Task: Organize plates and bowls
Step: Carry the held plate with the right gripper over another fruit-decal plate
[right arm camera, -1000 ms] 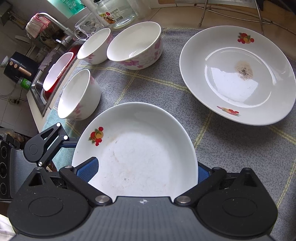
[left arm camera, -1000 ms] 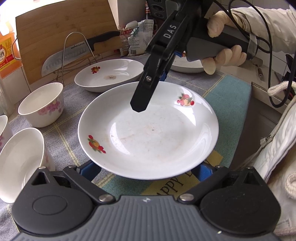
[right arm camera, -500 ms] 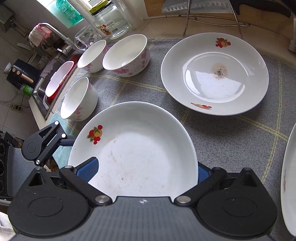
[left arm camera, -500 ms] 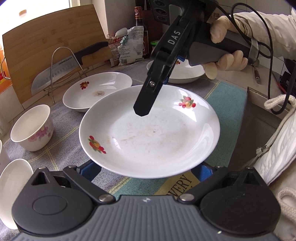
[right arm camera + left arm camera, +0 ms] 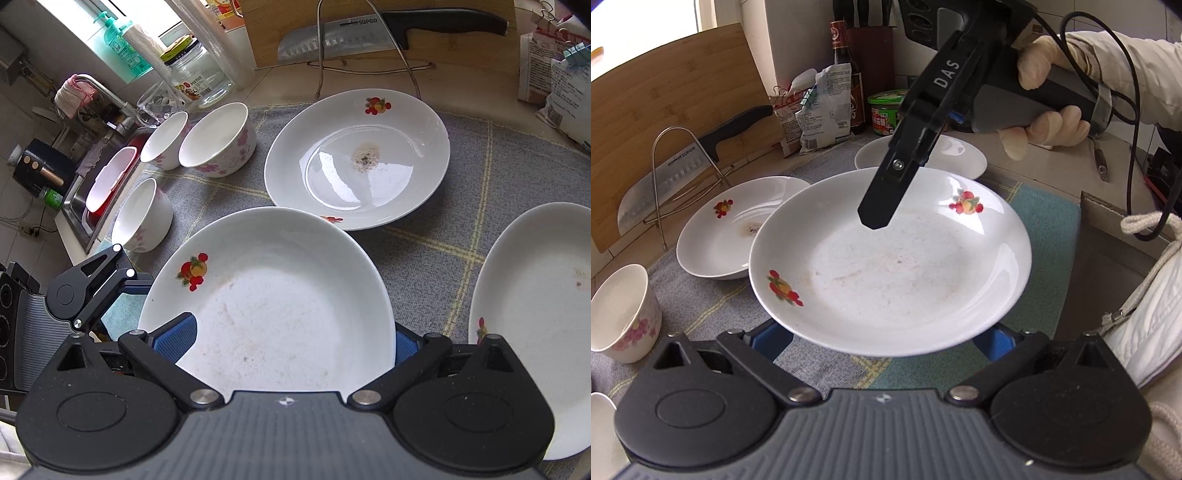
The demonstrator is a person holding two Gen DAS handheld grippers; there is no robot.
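Both hand-held grippers pinch the fruit-print plate (image 5: 890,269) off the table: left hand-held gripper (image 5: 882,343) on its near rim, right hand-held gripper (image 5: 284,341) on the opposite rim, stained plate (image 5: 358,162) beside, three bowls (image 5: 218,140) further left.

Legible markings: "DAS" on the right gripper (image 5: 886,206) arm; "SUPOR" on the knife (image 5: 351,33) blade.

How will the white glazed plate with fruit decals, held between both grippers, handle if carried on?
The white glazed fruit-decal plate looks rigid ceramic: probably no flex, but breakable. Its glossy rim may slip, since left gripper and right gripper seem to hold opposite edges only. Probably heavy enough to tilt.
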